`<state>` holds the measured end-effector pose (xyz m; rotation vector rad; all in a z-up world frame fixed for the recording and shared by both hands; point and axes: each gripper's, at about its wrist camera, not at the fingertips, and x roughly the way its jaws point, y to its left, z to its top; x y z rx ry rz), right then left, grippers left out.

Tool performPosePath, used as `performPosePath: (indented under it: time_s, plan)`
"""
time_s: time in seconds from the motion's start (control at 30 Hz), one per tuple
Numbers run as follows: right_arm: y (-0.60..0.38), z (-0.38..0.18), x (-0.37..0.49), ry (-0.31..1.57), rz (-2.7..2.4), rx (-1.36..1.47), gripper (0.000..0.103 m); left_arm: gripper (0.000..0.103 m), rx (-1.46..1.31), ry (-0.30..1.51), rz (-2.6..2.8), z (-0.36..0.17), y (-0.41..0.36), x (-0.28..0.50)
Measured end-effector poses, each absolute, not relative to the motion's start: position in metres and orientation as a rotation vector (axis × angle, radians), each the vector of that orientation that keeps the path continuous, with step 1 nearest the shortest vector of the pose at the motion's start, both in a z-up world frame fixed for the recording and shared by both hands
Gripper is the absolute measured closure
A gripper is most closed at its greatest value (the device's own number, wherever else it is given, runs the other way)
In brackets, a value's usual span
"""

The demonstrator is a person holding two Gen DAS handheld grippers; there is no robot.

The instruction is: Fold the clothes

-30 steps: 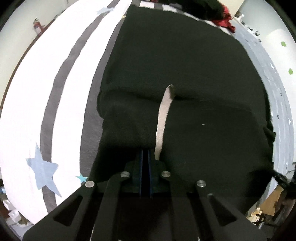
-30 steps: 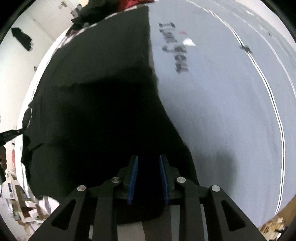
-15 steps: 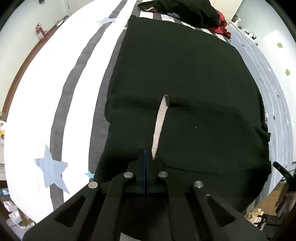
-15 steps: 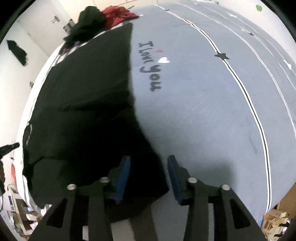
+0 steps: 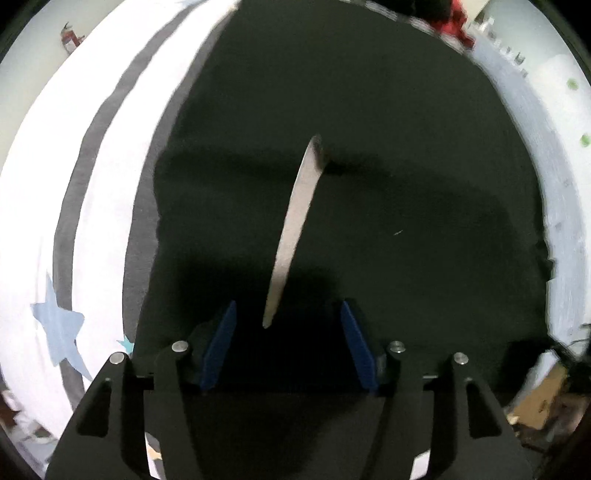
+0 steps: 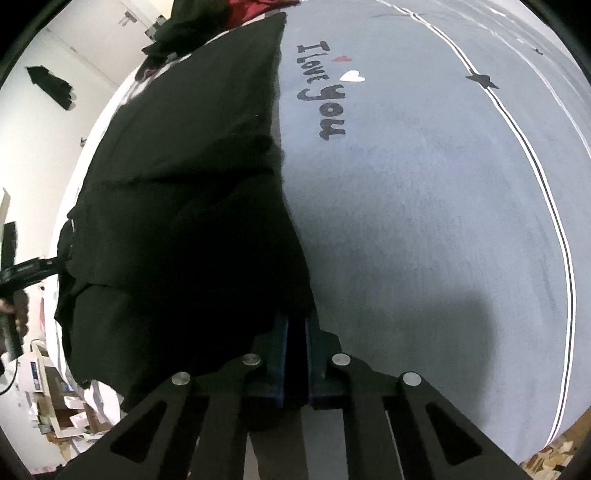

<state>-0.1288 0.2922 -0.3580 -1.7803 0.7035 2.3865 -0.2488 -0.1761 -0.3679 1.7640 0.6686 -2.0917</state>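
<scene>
A black garment [image 5: 369,110] lies spread on the bed, its near part folded over, with a pale strip [image 5: 295,221] running down the middle. My left gripper [image 5: 290,345] hovers over the garment's near edge. Its jaws are opening, the blue pads stand wide apart, and the cloth lies loose below them. In the right wrist view the same black garment [image 6: 184,147] fills the left half. My right gripper [image 6: 295,354] is shut on its right-hand near edge, with dark cloth pinched between the pads.
The white sheet with grey stripes [image 5: 92,166] and a blue star [image 5: 57,321] lies to the left. The grey-blue cover with "I love you" lettering [image 6: 325,99] lies to the right. A pile of black and red clothes [image 6: 207,18] sits at the far end. Boxes and clutter [image 6: 55,406] are on the floor.
My left gripper went from shut to wide open, letting the cloth go, and sank closer to it. My right gripper's jaws widened, then shut on the garment's edge.
</scene>
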Motion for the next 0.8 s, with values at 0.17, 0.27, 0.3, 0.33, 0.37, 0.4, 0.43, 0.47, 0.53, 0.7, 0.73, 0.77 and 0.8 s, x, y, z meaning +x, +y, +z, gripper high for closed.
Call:
performPosePath:
  time_s: [0.17,0.27,0.3,0.33,0.37,0.4,0.43,0.47,0.53,0.7,0.73,0.77,0.8]
  plan:
    - [0.292,-0.349,-0.118,0.733,2.396,-1.760,0.097,0.077,1.747,0.590,-2.151,-0.371,-0.172,-0.256]
    - [0.293,-0.348,-0.114,0.757,2.400,-1.746,0.097,0.103,1.737,0.574,-2.184,-0.360,-0.174,-0.257]
    - [0.294,-0.346,-0.112,0.761,2.401,-1.742,0.097,0.103,1.719,0.576,-2.201,-0.351,-0.175,-0.256]
    - [0.292,-0.347,-0.111,0.761,2.401,-1.736,0.097,0.103,1.700,0.579,-2.218,-0.341,-0.175,-0.255]
    - [0.290,-0.349,-0.112,0.764,2.401,-1.731,0.097,0.103,1.681,0.582,-2.234,-0.332,-0.176,-0.254]
    - [0.290,-0.351,-0.112,0.771,2.400,-1.727,0.097,0.103,1.656,0.593,-2.238,-0.322,-0.179,-0.250]
    - [0.291,-0.350,-0.109,0.776,2.398,-1.725,0.098,0.103,1.632,0.604,-2.240,-0.313,-0.183,-0.246]
    - [0.291,-0.350,-0.107,0.779,2.394,-1.727,0.098,0.103,1.617,0.615,-2.218,-0.308,-0.189,-0.240]
    - [0.288,-0.352,-0.107,0.783,2.378,-1.737,0.098,0.103,1.621,0.619,-2.153,-0.311,-0.202,-0.229]
    - [0.287,-0.358,-0.106,0.773,2.336,-1.795,0.099,0.103,1.686,0.660,-2.097,-0.336,-0.209,-0.226]
    - [0.286,-0.359,-0.106,0.771,2.329,-1.805,0.099,0.099,1.685,0.643,-2.108,-0.337,-0.205,-0.230]
    - [0.285,-0.361,-0.105,0.770,2.325,-1.812,0.099,0.086,1.691,0.618,-2.114,-0.338,-0.200,-0.237]
    - [0.284,-0.363,-0.105,0.764,2.322,-1.819,0.099,0.078,1.704,0.584,-2.114,-0.341,-0.194,-0.247]
